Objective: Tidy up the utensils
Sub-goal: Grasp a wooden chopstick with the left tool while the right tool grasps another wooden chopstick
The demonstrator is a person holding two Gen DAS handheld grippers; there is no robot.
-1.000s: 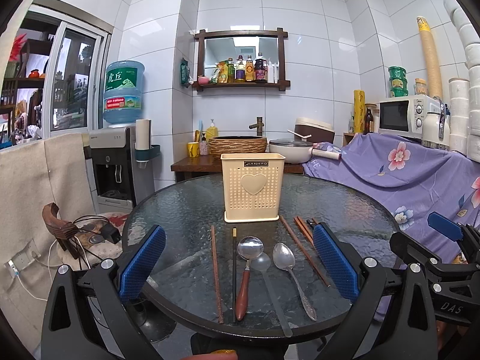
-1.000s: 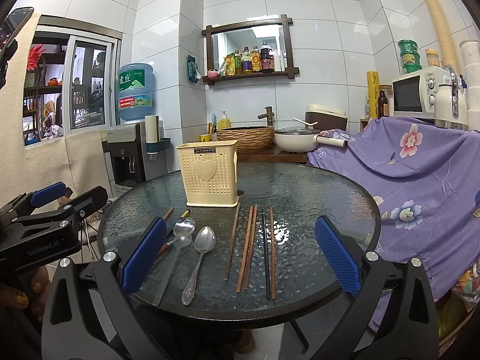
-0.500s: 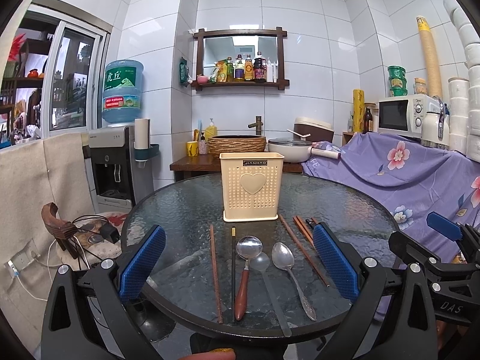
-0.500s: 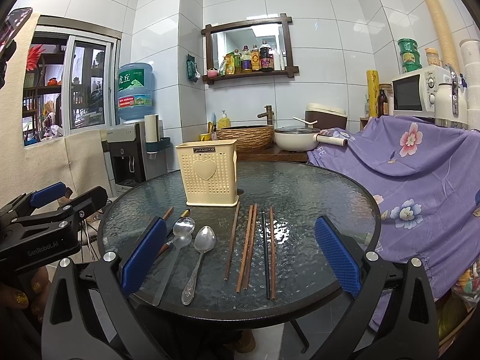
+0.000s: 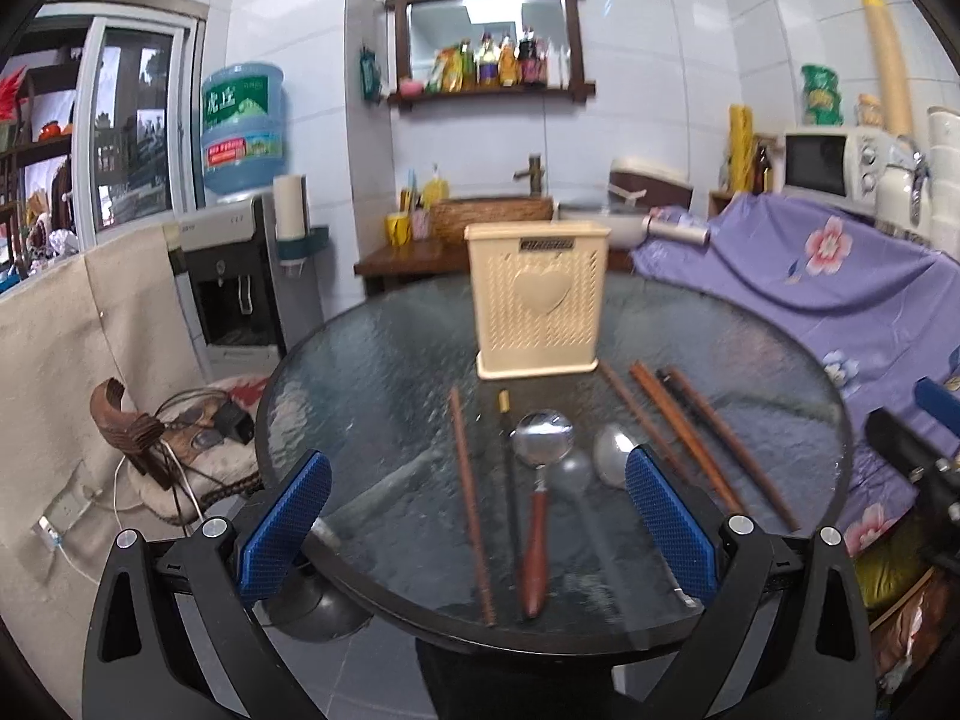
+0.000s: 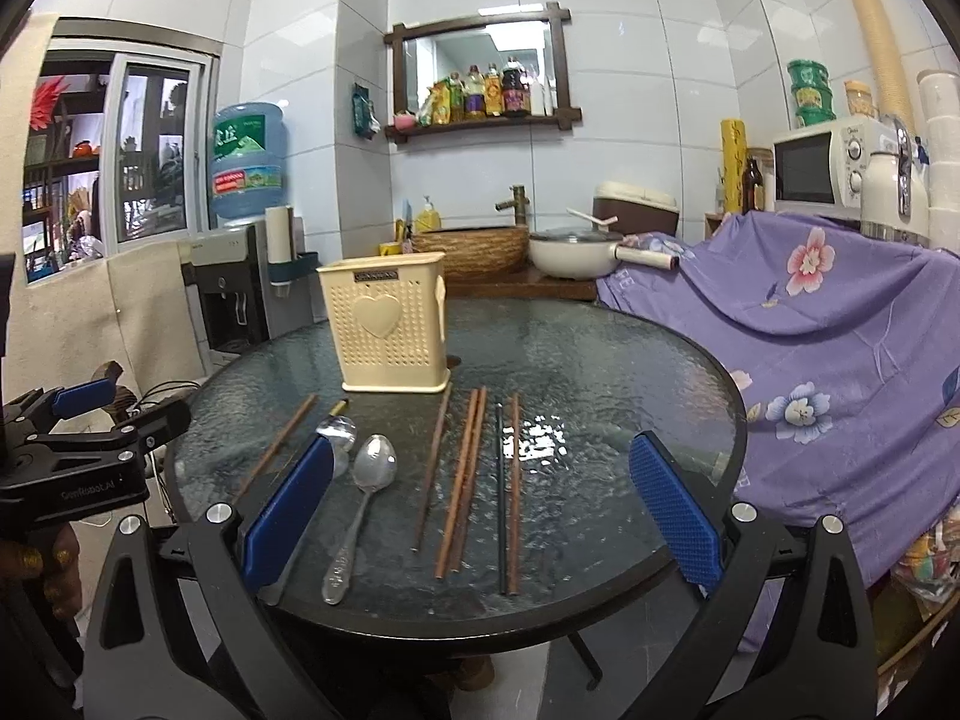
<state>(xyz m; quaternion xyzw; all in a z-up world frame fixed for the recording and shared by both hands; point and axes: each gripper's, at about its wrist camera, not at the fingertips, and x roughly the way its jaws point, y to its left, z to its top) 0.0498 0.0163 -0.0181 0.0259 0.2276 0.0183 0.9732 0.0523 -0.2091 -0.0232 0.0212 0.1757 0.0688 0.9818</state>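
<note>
A: Status check. Cream perforated utensil holder (image 5: 538, 299) stands upright toward the far side of the round glass table (image 5: 372, 372). I can't see inside it from either view; nothing pokes above its rim.

B: Agreed. All the cutlery I can count lies flat on the glass in front of the holder. Left wrist view: one brown chopstick (image 5: 471, 498), a thin black chopstick (image 5: 509, 480) just beside it, then the wooden-handled spoon (image 5: 538, 498), with a second spoon's bowl (image 5: 573, 471) touching its neck, partly blurred.

A: Right wrist view adds the all-metal spoon (image 6: 363, 498), a lone brown chopstick (image 6: 433, 468), a brown chopstick pair (image 6: 465, 480) lying close together, then a black stick (image 6: 499, 492) next to another brown one (image 6: 513, 486).

B: Grippers?

A: Left gripper (image 5: 477, 528): blue pads (image 5: 282, 525) spread wide, nothing between them, poised over the near rim. Right gripper (image 6: 477, 516): likewise wide apart and empty, hovering at the near edge.

B: Progress estimate, then: nothing visibly sorted. Judging from the layout, the whole job remains, every spoon and chopstick to be lifted and stood in the holder.

A: Note: thin sticks flat on glass look awkward to pinch.
</note>
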